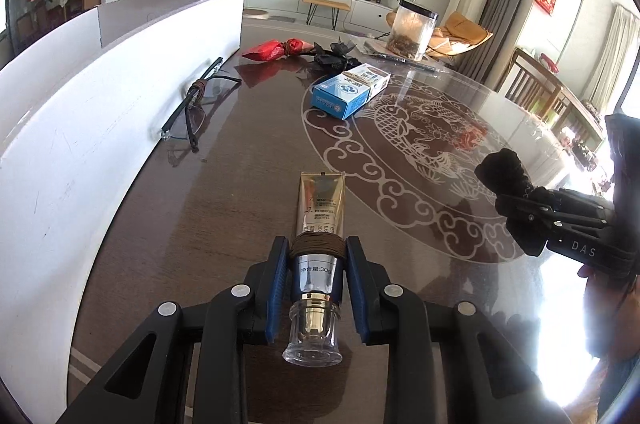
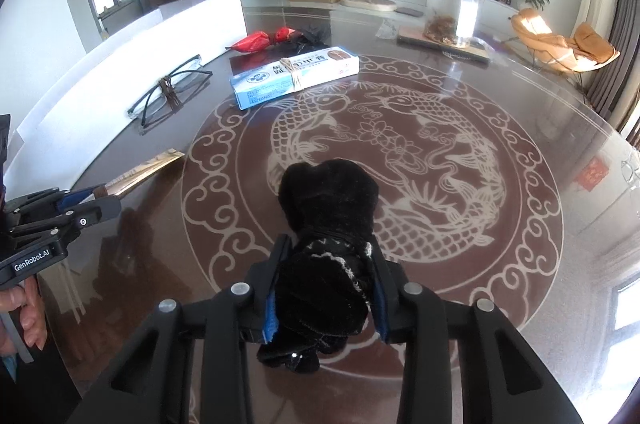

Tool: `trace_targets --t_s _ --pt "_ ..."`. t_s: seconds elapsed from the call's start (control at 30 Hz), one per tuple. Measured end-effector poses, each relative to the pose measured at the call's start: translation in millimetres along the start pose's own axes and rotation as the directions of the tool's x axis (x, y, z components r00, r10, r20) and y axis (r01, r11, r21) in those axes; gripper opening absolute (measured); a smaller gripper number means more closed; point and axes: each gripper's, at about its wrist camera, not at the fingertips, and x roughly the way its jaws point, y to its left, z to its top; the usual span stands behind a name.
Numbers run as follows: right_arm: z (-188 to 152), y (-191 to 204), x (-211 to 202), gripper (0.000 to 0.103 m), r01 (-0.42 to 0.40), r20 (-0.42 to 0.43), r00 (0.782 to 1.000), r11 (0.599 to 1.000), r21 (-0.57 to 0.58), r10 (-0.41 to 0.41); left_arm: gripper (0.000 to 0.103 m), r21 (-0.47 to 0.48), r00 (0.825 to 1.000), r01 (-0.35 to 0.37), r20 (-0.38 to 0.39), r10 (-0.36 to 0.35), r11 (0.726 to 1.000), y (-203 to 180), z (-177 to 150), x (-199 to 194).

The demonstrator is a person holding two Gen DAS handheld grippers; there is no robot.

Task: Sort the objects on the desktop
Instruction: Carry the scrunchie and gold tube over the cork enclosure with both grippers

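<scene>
My left gripper (image 1: 317, 248) is shut on a gold and silver cosmetic tube (image 1: 320, 208) with a clear cap, wrapped in brown cord, held over the dark table. It also shows in the right wrist view (image 2: 102, 192) at the left. My right gripper (image 2: 328, 248) is shut on a black fuzzy cloth bundle (image 2: 328, 208) above the carp pattern. In the left wrist view the right gripper (image 1: 516, 198) holds that bundle (image 1: 500, 170) at the right. Glasses (image 1: 196, 104), a blue and white box (image 1: 350, 88) and a red wrapped item (image 1: 276, 49) lie on the table.
A white board (image 1: 80, 128) stands along the table's left side. A clear jar (image 1: 412, 28) with dried contents stands at the far edge on a flat tray (image 2: 440, 44). A black crumpled item (image 1: 336, 58) lies beside the red one.
</scene>
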Motion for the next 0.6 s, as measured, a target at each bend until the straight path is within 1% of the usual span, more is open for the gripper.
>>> trace_targets --t_s 0.03,0.1,0.2,0.3,0.47,0.6 --pt "-4.8 1.5 -8.6 0.036 -0.022 0.011 1.0 1.0 0.013 0.022 0.028 -0.014 1.0 0.016 0.018 -0.016 1.0 0.7 -1.3 -9.3" --pt "-15.9 7.0 -19.7 0.036 -0.035 0.015 0.999 0.999 0.015 0.035 0.028 -0.032 0.998 0.019 0.053 -0.018 0.999 1.9 -3.4 -27.4" --pt "-29.3 16.6 -19.7 0.036 -0.046 -0.014 0.999 0.999 0.006 0.046 0.028 -0.038 0.997 0.023 0.071 -0.02 0.999 3.7 -6.3 -42.8" --pt "-32.4 28.4 -23.3 0.036 -0.066 -0.003 0.998 0.998 -0.013 0.066 0.028 -0.043 0.995 0.029 0.096 -0.025 0.999 6.1 -9.9 -56.7" --pt "-21.2 59.8 -32.1 0.036 -0.119 0.041 0.992 0.991 -0.062 0.122 0.028 -0.073 0.988 0.018 0.157 -0.007 0.997 18.4 -8.2 -90.1" --pt "8.3 100.6 -30.9 0.036 -0.188 0.062 0.978 0.973 -0.13 0.197 0.028 -0.15 0.98 0.019 0.2 0.012 0.988 52.3 9.9 -121.0"
